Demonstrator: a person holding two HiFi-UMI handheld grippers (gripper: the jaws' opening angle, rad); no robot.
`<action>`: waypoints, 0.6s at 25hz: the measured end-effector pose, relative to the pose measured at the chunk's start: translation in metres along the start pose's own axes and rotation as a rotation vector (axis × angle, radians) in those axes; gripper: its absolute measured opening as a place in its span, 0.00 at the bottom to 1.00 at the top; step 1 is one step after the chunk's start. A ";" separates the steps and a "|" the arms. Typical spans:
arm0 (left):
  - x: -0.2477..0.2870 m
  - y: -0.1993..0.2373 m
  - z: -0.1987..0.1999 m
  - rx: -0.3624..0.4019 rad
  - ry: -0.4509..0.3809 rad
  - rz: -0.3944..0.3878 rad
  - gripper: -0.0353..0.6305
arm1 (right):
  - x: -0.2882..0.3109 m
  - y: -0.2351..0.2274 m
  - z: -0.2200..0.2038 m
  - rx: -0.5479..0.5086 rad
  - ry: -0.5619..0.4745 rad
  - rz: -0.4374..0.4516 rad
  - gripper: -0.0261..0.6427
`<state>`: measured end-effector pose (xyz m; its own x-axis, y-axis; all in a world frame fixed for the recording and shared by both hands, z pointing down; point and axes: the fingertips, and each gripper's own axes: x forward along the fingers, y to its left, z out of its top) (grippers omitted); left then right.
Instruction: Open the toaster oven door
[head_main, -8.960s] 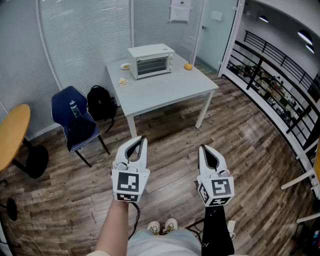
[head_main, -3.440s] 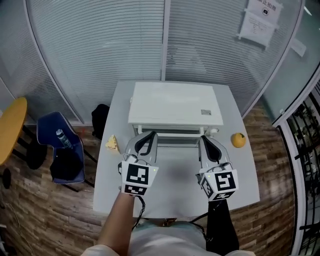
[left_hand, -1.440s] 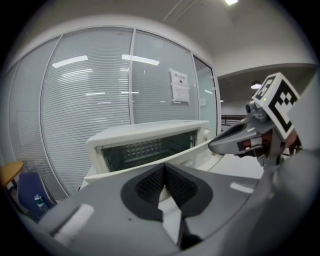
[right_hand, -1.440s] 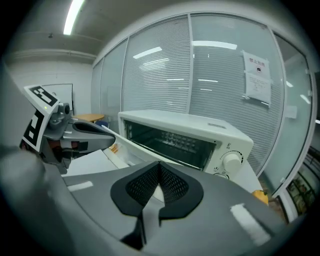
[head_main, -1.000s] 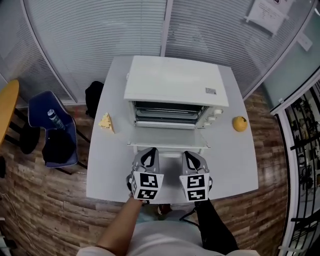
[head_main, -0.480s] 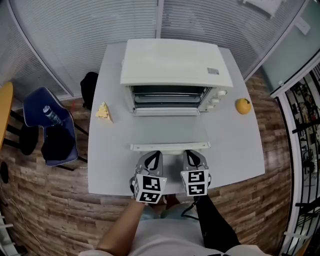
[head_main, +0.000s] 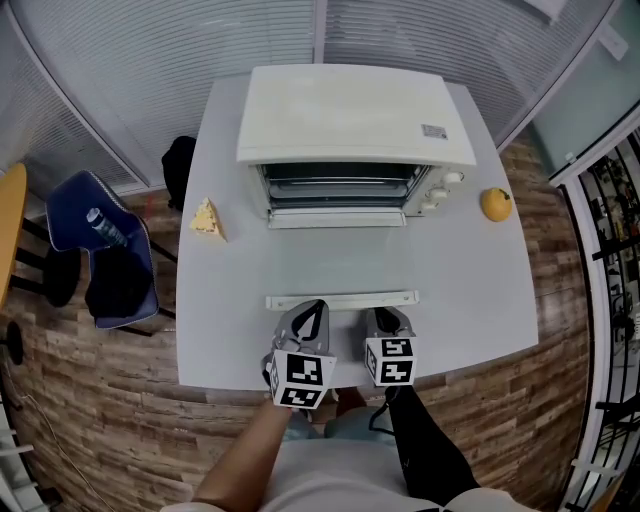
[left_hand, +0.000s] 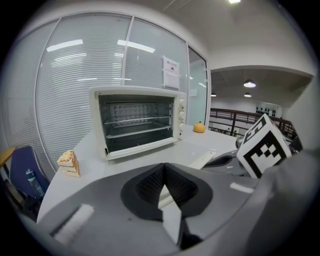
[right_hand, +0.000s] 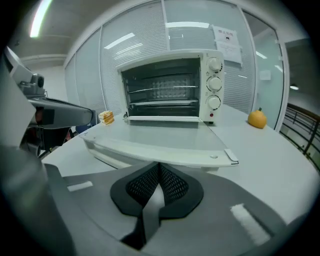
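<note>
The white toaster oven (head_main: 355, 120) stands at the back of the grey table (head_main: 470, 290). Its glass door (head_main: 340, 260) lies open and flat, with the handle bar (head_main: 342, 299) toward me. My left gripper (head_main: 307, 318) and right gripper (head_main: 387, 322) sit side by side just behind that handle, both shut and holding nothing. The left gripper view shows the oven (left_hand: 135, 120) with its racks bare, beyond the shut left gripper (left_hand: 164, 170). In the right gripper view the door (right_hand: 160, 142) hangs just above the shut right gripper (right_hand: 159, 167).
A wedge of cake (head_main: 205, 217) lies left of the oven and an orange (head_main: 495, 203) right of it. A blue chair (head_main: 105, 250) with a bottle and a black bag (head_main: 178, 165) stand left of the table. Glass walls with blinds rise behind.
The door, closed 3.4 s ago with both grippers at its handle, has swung down flat. The grippers have drawn back toward the table's front edge.
</note>
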<state>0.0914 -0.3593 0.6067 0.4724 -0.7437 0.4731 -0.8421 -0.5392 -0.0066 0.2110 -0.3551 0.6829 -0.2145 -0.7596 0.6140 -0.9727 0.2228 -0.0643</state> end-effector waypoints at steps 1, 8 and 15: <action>0.001 0.000 -0.001 -0.008 0.003 0.001 0.14 | 0.002 -0.001 -0.002 0.026 0.004 -0.001 0.04; 0.006 0.004 -0.009 -0.047 0.013 -0.002 0.14 | 0.005 -0.002 -0.004 0.051 -0.001 -0.012 0.04; 0.004 0.008 -0.007 -0.057 0.002 -0.006 0.14 | -0.001 -0.002 -0.008 0.011 0.011 -0.047 0.04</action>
<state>0.0846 -0.3640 0.6145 0.4773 -0.7394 0.4748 -0.8526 -0.5205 0.0465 0.2139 -0.3498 0.6892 -0.1675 -0.7620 0.6255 -0.9827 0.1800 -0.0439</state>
